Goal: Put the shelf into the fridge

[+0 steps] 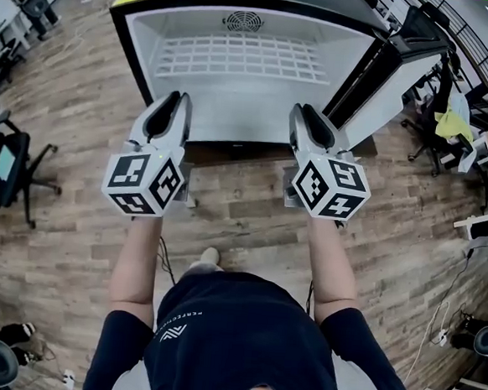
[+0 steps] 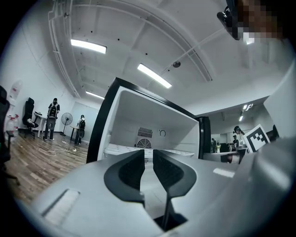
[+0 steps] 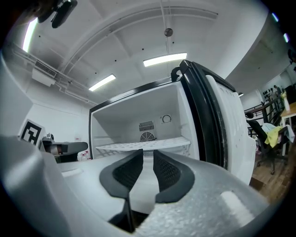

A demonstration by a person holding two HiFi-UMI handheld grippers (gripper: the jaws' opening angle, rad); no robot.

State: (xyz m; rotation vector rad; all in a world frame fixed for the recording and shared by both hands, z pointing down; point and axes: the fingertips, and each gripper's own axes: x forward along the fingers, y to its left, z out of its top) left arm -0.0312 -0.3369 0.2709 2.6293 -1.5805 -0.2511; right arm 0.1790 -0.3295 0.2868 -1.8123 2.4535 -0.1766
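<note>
The white wire grid shelf (image 1: 242, 57) lies level inside the open white fridge with the black frame (image 1: 137, 38). It spans the fridge from left wall to right wall, just below the round fan vent (image 1: 242, 20) on the far wall. Both grippers are outside on the near side of the opening, pointing at it and well apart from the shelf. The left gripper (image 1: 174, 102) faces the opening's left part, the right gripper (image 1: 307, 115) its right part. Each holds its jaws a narrow gap apart with nothing between them.
</note>
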